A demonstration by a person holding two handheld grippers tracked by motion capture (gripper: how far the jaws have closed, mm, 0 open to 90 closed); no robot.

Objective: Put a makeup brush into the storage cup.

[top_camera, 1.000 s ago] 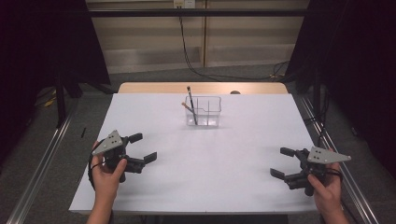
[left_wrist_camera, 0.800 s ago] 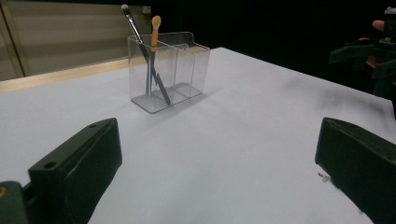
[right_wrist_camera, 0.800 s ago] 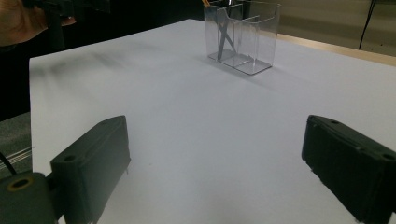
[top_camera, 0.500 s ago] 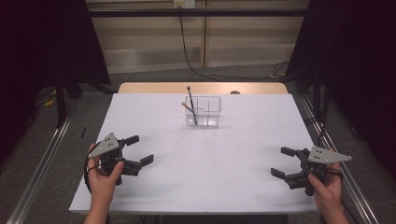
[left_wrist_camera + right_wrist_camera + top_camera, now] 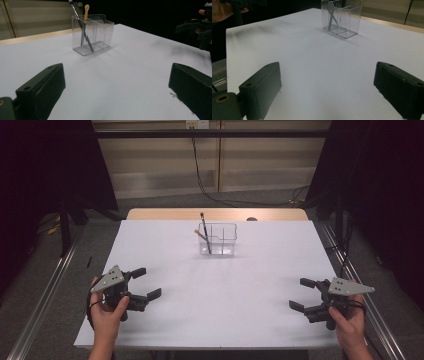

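Observation:
A clear plastic organiser (image 5: 218, 240) with compartments stands at the far middle of the white table (image 5: 220, 285). Two makeup brushes (image 5: 204, 235) lean in its left compartment, one dark and one with an orange tip (image 5: 86, 11). My left gripper (image 5: 146, 283) rests low near the front left, open and empty. At the front right my right gripper (image 5: 302, 294) is open too, nothing between its jaws. The organiser (image 5: 92, 33) stands well ahead in the left gripper view, and the organiser (image 5: 341, 17) is likewise far off in the right gripper view.
The white table sheet ends at a wooden strip (image 5: 215, 214) along the far edge. Metal rails (image 5: 45, 285) run along both sides, and black cables (image 5: 210, 180) hang behind. Dark curtains flank the scene.
My left gripper has shifted slightly leftward and toward the front edge of the table. The right gripper has stayed where it was.

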